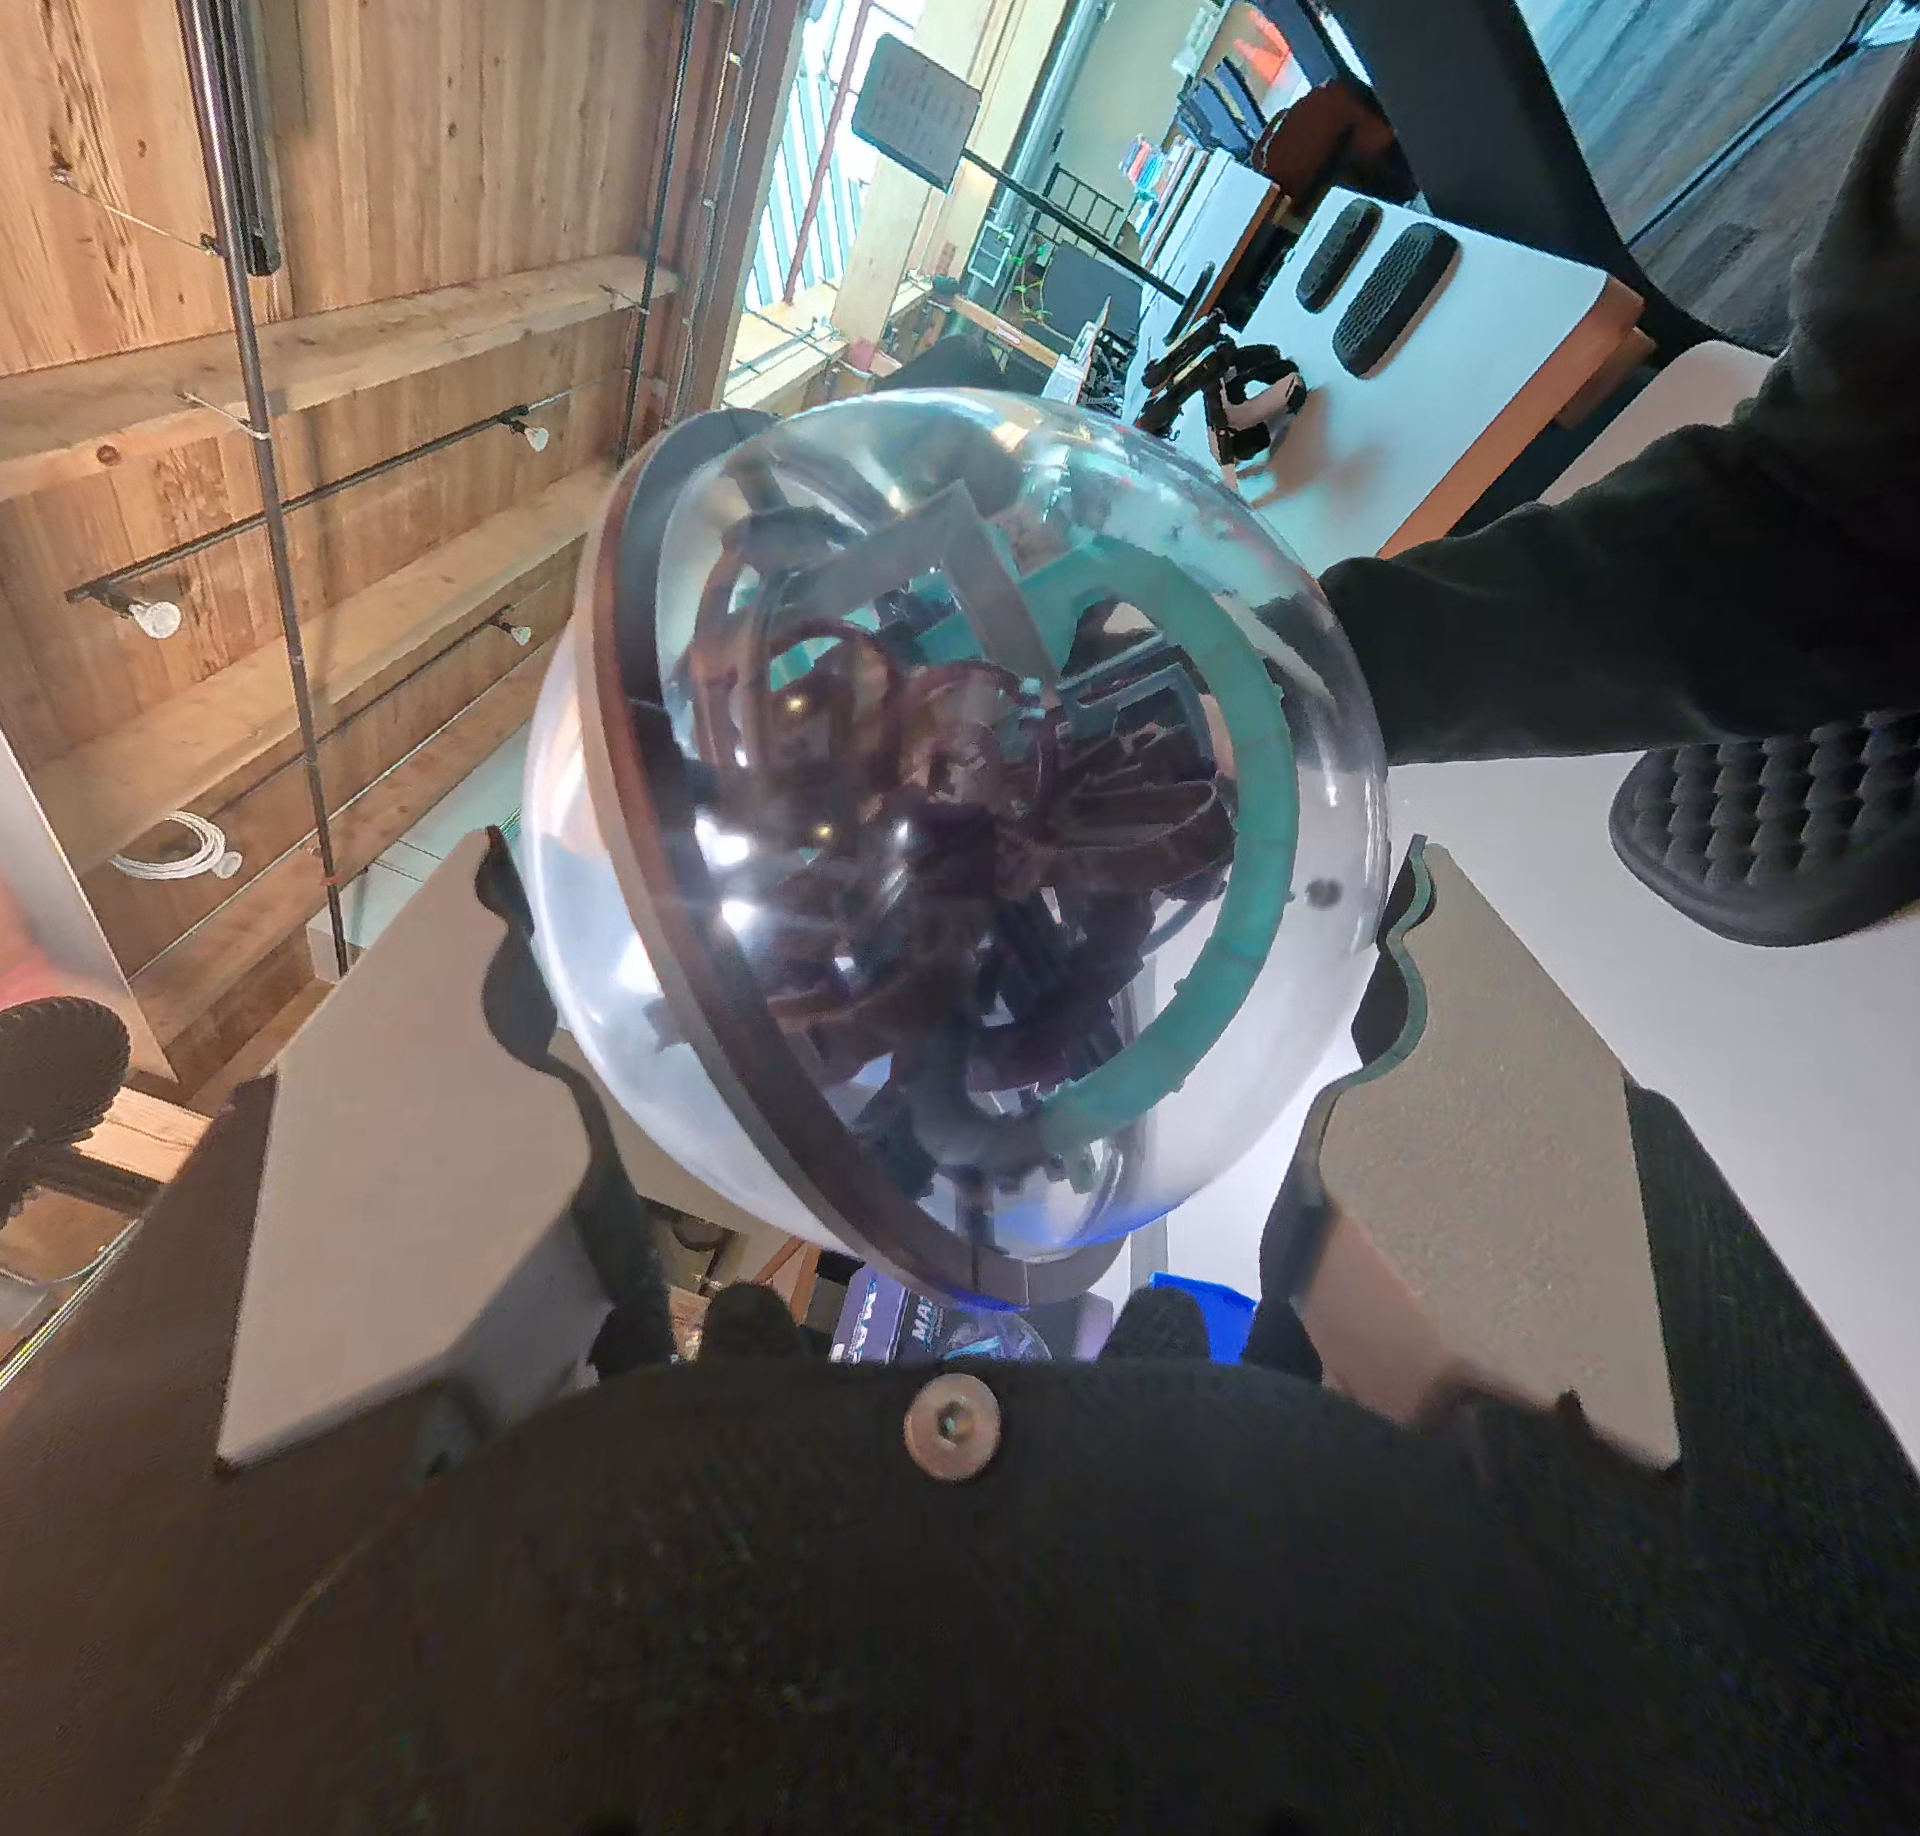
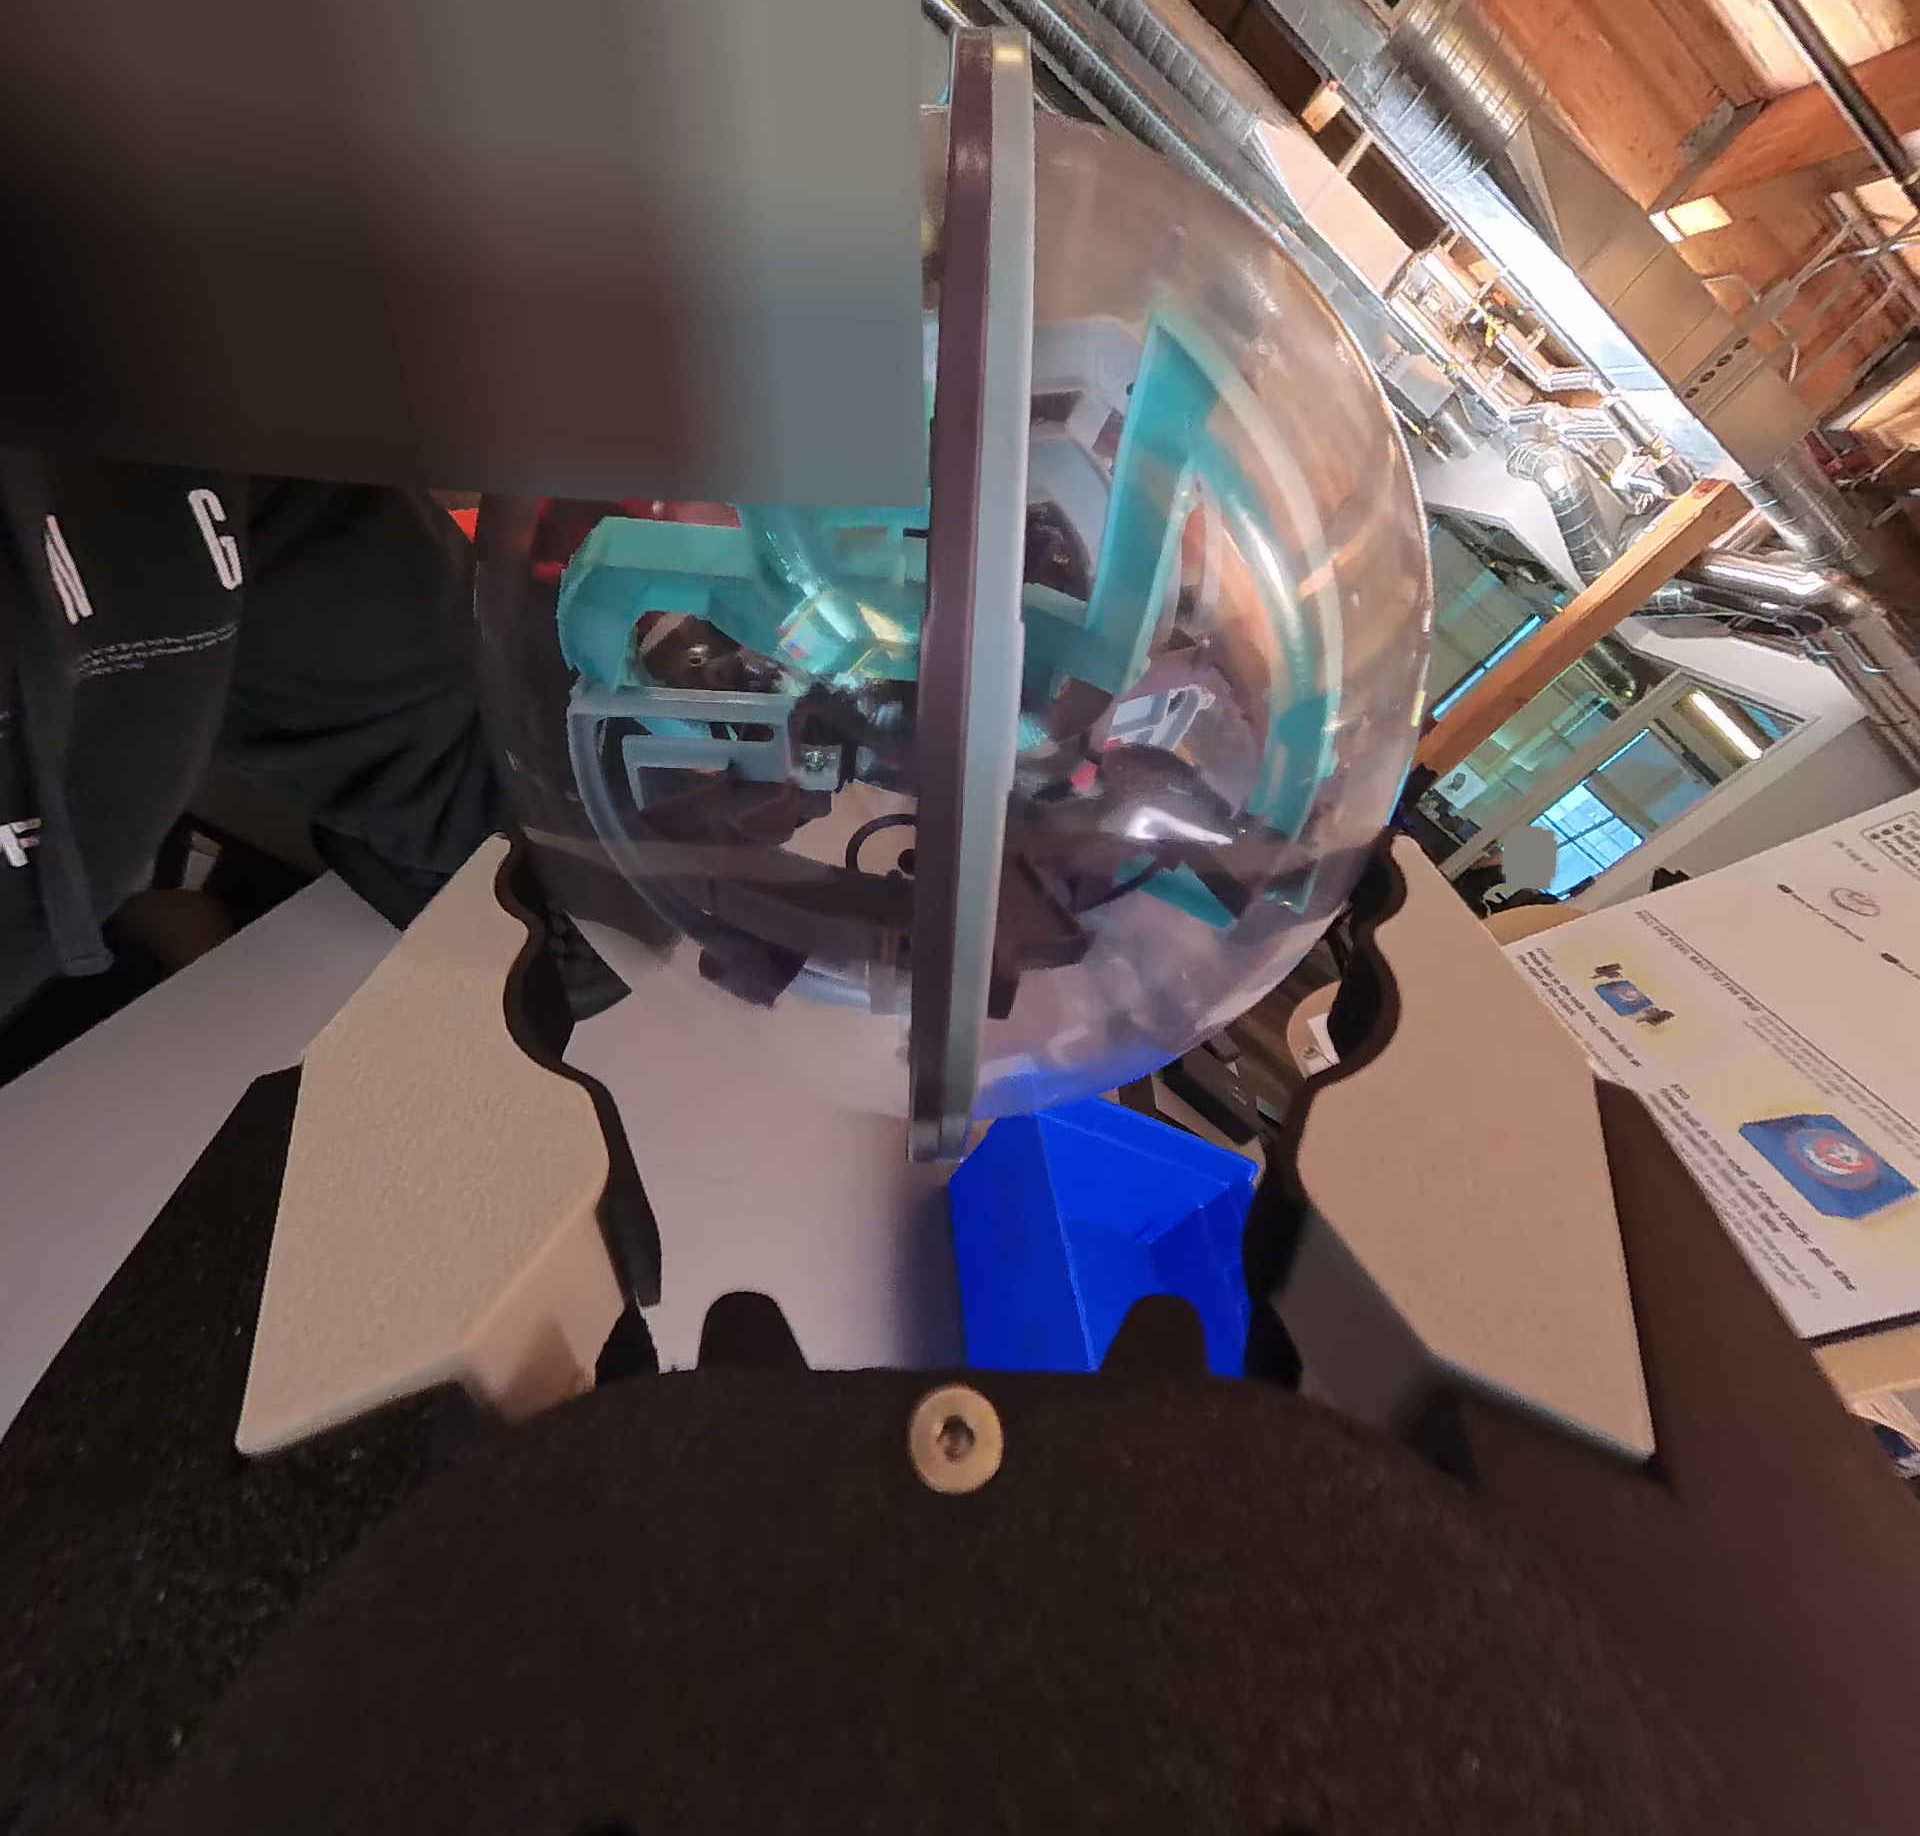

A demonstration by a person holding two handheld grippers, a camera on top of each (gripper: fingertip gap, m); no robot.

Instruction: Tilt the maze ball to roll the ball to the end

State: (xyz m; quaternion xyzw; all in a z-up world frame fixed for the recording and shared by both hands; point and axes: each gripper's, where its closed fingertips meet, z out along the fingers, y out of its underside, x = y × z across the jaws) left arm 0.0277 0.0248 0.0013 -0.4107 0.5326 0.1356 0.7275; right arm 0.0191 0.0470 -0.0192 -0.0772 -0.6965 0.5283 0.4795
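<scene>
Fingers (image 1: 520, 955) astride maze ball (image 1: 956, 830)

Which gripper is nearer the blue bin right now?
Right, probably. The right gripper holds the maze ball just above the blue bin; the left gripper sees only its sliver.

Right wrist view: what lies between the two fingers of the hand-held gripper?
The clear maze ball, its shell reaching both fingers; below it, a blue box. The right wrist view shows this.
</scene>
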